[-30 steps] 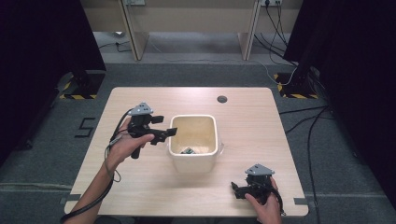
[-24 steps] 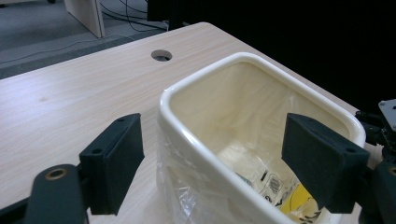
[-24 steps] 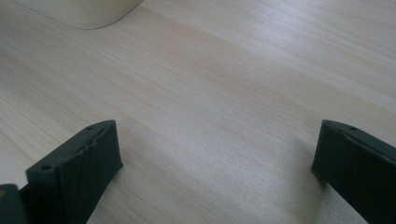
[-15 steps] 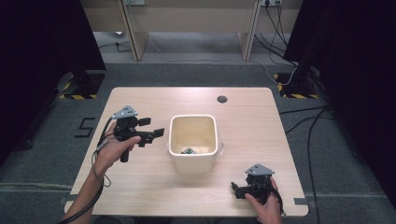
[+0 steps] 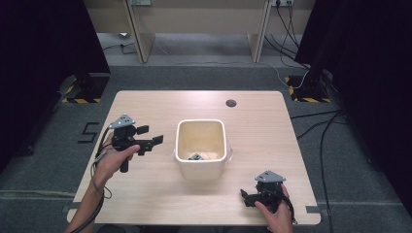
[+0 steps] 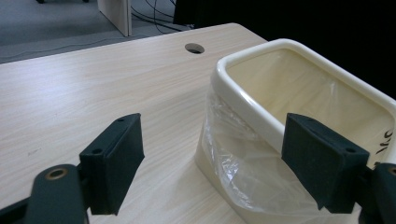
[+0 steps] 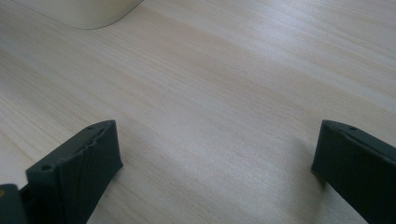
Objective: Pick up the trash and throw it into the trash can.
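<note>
Cream square plastic bin (image 5: pixel 201 148) lined with clear film, standing mid-desk on the pale wooden desk (image 5: pixel 145 199) with bare wood all round, small items inside; left gripper (image 5: pixel 151 137) hovering left of it, jaws wide apart; right gripper (image 5: pixel 246 199) low at the near right edge, jaws spread.

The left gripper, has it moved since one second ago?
Yes. The left gripper has drawn back leftward from the cream bin, with bare table now between them.

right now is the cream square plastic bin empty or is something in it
Not empty: the cream square plastic bin stands upright, with a small dark object on its floor; what it is, cannot tell.
</note>
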`<act>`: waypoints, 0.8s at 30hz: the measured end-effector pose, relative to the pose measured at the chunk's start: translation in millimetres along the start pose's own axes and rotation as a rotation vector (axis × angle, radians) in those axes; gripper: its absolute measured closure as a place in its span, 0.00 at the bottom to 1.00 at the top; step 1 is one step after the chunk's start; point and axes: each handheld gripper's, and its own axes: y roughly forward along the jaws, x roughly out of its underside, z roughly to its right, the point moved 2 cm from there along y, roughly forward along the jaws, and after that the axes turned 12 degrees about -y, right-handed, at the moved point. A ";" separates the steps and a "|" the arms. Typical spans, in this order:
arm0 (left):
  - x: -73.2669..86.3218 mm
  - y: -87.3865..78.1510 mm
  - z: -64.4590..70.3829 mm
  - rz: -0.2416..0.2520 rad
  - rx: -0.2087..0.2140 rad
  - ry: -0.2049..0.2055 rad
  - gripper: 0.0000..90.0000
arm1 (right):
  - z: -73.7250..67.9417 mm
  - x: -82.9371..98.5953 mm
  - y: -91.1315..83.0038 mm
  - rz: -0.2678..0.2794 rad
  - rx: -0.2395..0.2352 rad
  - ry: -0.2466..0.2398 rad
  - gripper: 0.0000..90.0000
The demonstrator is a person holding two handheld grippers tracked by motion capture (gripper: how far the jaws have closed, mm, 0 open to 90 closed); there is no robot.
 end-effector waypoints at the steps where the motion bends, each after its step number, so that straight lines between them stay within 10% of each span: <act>1: 1.1 0.0 -0.9 0.001 0.001 -0.001 0.22 | 0.0 0.0 0.0 0.000 0.000 0.000 0.01; 24: 31.4 6.6 -14.7 0.003 -0.019 -0.025 0.23 | -0.1 0.0 -0.1 0.000 0.001 0.001 0.01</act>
